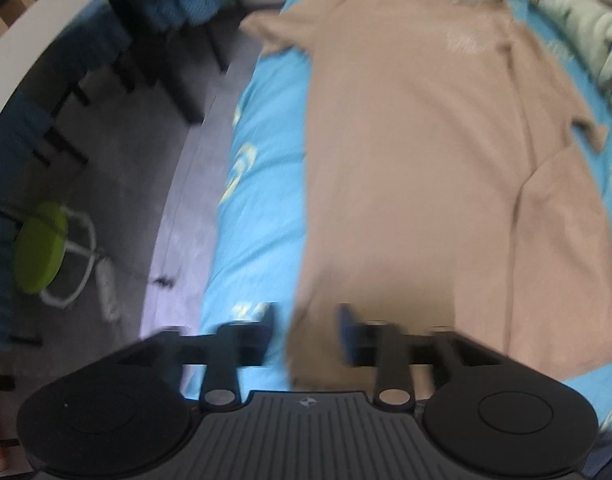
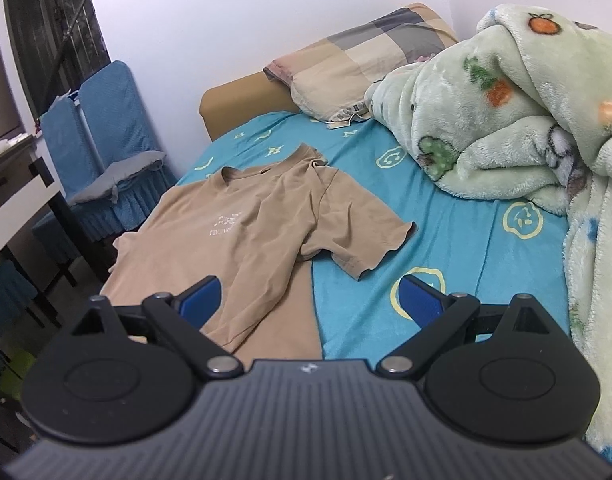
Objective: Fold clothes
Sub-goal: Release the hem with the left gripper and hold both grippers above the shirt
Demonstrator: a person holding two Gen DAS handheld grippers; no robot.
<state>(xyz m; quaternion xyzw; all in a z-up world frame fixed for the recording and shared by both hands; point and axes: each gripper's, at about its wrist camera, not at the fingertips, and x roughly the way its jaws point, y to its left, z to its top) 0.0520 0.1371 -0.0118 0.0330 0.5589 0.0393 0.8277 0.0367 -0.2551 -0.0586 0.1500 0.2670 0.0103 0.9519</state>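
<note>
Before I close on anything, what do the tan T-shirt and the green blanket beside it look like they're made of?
Tan T-shirt: looks like thin matte cotton jersey; it lies limp with soft creases, and its hems are stitched.
Green blanket: looks like thick plush fleece, probably synthetic; its fuzzy pile has a slight sheen and it bunches in fat rolls.

Bed (image 2: pixel 457 216) bears tan shirt (image 2: pixel 258 232), blanket (image 2: pixel 517 128), pillow (image 2: pixel 357 60).
</note>
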